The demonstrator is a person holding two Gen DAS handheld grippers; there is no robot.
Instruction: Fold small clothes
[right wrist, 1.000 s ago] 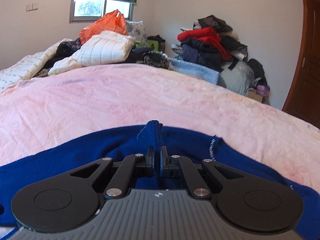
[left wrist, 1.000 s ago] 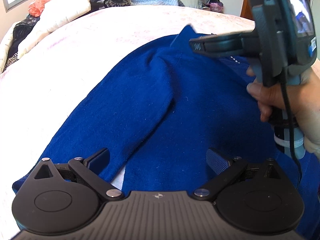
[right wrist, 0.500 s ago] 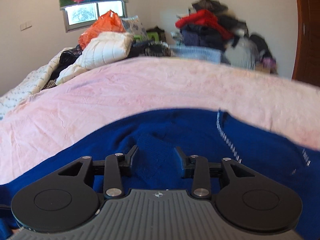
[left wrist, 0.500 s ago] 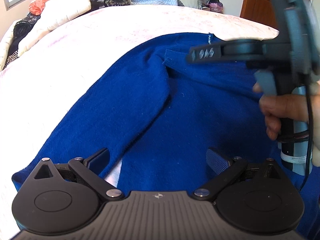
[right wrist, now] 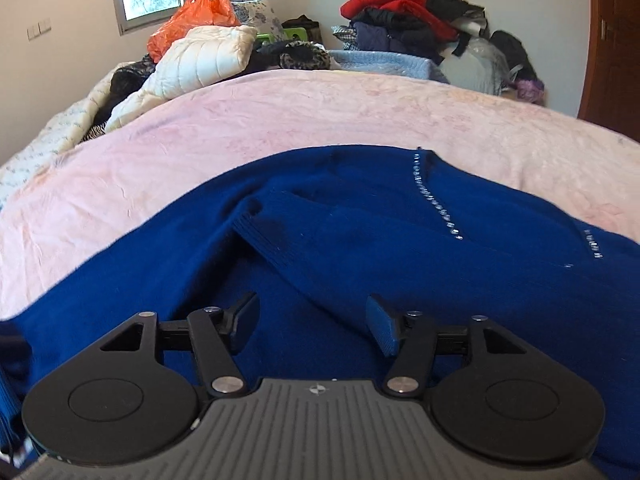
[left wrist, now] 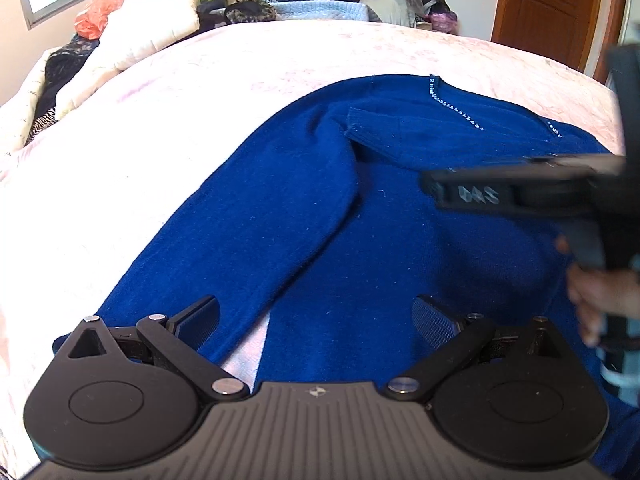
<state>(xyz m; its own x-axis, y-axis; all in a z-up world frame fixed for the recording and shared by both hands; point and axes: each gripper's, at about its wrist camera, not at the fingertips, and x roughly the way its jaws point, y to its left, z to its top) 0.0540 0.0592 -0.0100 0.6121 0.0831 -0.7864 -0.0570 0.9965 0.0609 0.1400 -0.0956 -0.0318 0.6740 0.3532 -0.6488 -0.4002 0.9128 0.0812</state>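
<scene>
A blue knit sweater lies flat on the pink bed, with a line of small rhinestones near its neckline. One sleeve is folded across the body, its ribbed cuff lying near the neckline; the cuff also shows in the right wrist view. My left gripper is open and empty, low over the sweater's near edge. My right gripper is open and empty above the sweater's body, and it shows from the side in the left wrist view.
The pink bedspread stretches beyond the sweater. A white quilted pillow, an orange plastic bag and piles of clothes sit at the far side. A brown door is at the right.
My right gripper held the sleeve cuff a second ago, then opened and let it drop onto the sweater. It has since pulled back toward the right. My left gripper stayed open and still.
</scene>
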